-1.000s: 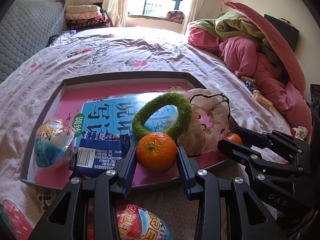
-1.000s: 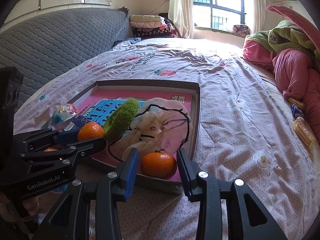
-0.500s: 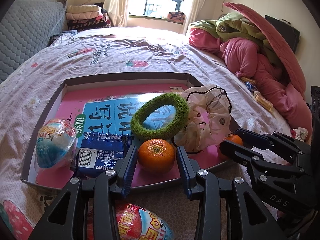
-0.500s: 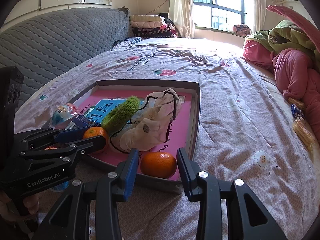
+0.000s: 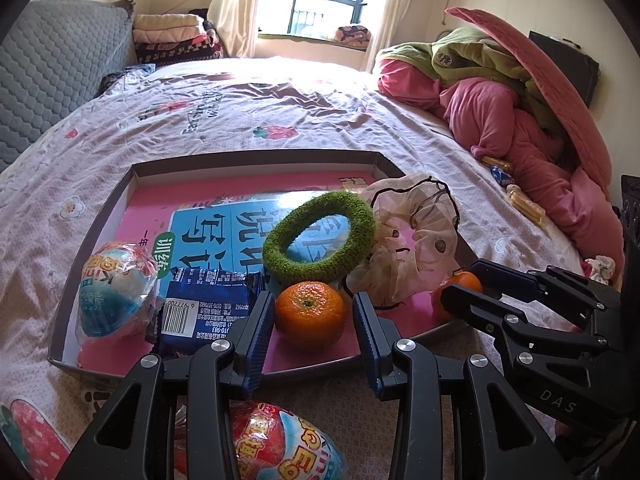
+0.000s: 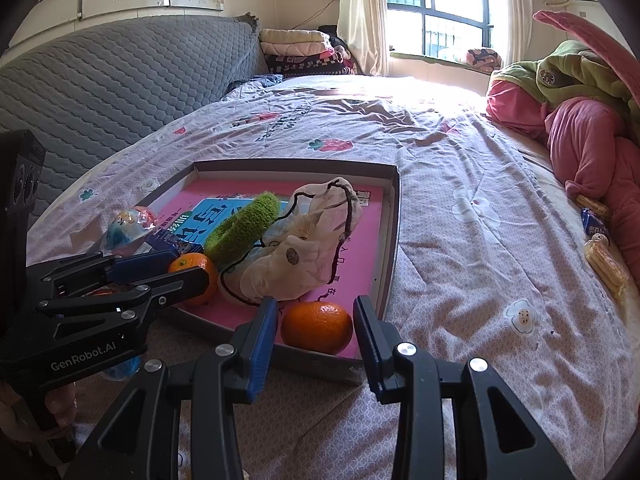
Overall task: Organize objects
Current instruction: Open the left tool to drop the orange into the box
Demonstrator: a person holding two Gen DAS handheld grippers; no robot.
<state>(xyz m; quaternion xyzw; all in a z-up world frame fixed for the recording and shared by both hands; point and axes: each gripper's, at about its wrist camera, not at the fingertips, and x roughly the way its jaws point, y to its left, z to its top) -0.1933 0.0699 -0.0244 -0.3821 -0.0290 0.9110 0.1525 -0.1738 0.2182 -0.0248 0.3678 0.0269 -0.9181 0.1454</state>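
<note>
Since a second ago: both tangerines sit lower, down on the tray floor, and the scrunchies have slumped; neither hand has shifted.
Bed (image 5: 248, 120): fills both views; the tray lies on it in mid-frame.
Tray (image 5: 256, 157): shallow, pink-lined; holds nearly everything.
Cream scrunchie (image 5: 416, 240): right of centre, leaning on the green scrunchie (image 5: 320, 236).
Wrapped egg toy (image 5: 116, 292): lower left in the tray, beside a blue packet (image 5: 208, 312).
Second egg toy (image 5: 280, 444): bottom edge, outside the tray, under the left gripper (image 5: 312, 320).
Left gripper: narrow, pads flanking the left tangerine (image 5: 311, 314) with a sliver of daylight; grip looks released.
Right gripper (image 6: 316, 326): narrow too, bracketing the right tangerine (image 6: 318, 326) at the tray's near right corner; contact unclear, apparently loose.
Doing it well: I judge both fruits placed; open wider, then back straight out so no pad nudges them.
</note>
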